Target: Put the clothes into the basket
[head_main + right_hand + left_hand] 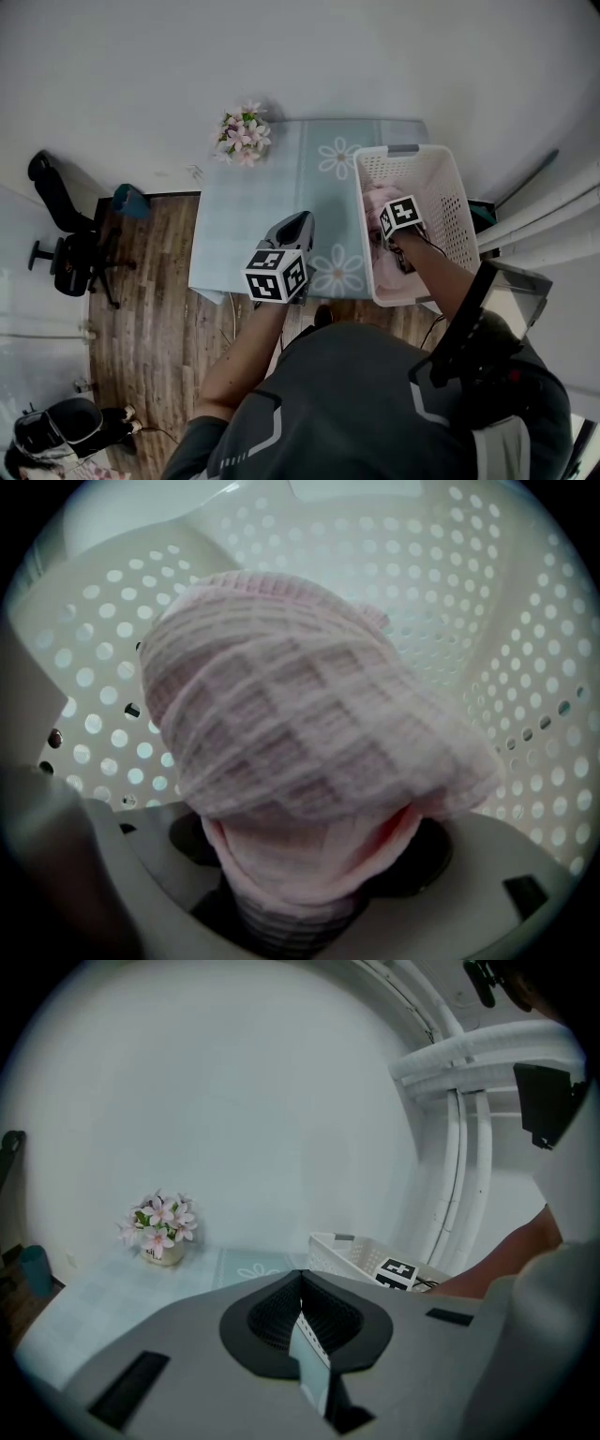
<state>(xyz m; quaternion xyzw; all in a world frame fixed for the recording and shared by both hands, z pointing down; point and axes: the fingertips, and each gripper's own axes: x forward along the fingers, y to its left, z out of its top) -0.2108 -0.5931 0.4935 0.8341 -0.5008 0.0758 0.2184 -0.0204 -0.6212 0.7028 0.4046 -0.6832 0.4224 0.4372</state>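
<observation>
A pink checked garment [376,198] lies inside the white perforated basket [452,192] at the table's right end. My right gripper [387,231] is down in the basket over it. In the right gripper view the same garment [300,714] bulges up in front of the basket wall [487,621], and a fold of it lies between the wide-apart jaws of the right gripper [314,860], which is open. My left gripper [302,218] hovers over the middle of the table, shut and empty. Its tips [300,1279] meet in the left gripper view, with the basket [345,1251] beyond.
The table [239,220] has a pale blue cloth with flower prints. A pot of pink flowers [244,131] stands at its far left corner against the wall. A black office chair [66,253] sits on the wood floor to the left. White pipes [539,220] run right of the basket.
</observation>
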